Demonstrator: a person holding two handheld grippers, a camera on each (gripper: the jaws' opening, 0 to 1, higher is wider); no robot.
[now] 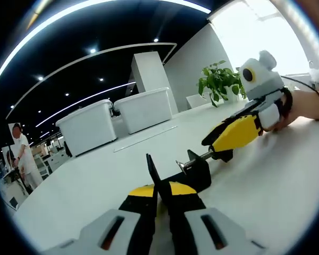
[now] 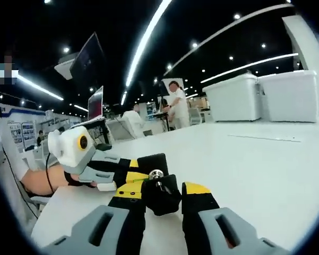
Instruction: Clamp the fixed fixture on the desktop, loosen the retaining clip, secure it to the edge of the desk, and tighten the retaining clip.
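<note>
Left gripper [image 1: 158, 199] jaws nearly together, pinching the upright black plate of the clamp fixture [image 1: 194, 172]. Right gripper [image 2: 165, 204] jaws narrow around the fixture's screw end; in left gripper view its yellow fingertips [image 1: 236, 133] sit on the screw handle, but whether they grip tight, cannot tell.

Big to small:
- White tabletop [image 1: 287, 180] carries everything; its edge runs along the bottom-left in right gripper view.
- Two white lidded bins [image 1: 114, 119] at the tabletop's far side, side by side, w/ a white pillar [image 1: 151, 74] behind them.
- Potted plant [image 1: 220, 82] near the far right corner, by the bright window.
- Person's hand [image 1: 303, 106] holds the right gripper, resting on the tabletop.
- Fixture lies on the tabletop btwn the two grippers, well in from the bins: black C-frame w/ silver screw [image 1: 194, 158] pointing toward the right gripper.
- Thin flat strip [image 1: 146, 137] lies on the tabletop in front of the bins.
- Person in white [image 2: 176, 104] stands in the background beyond the table.
</note>
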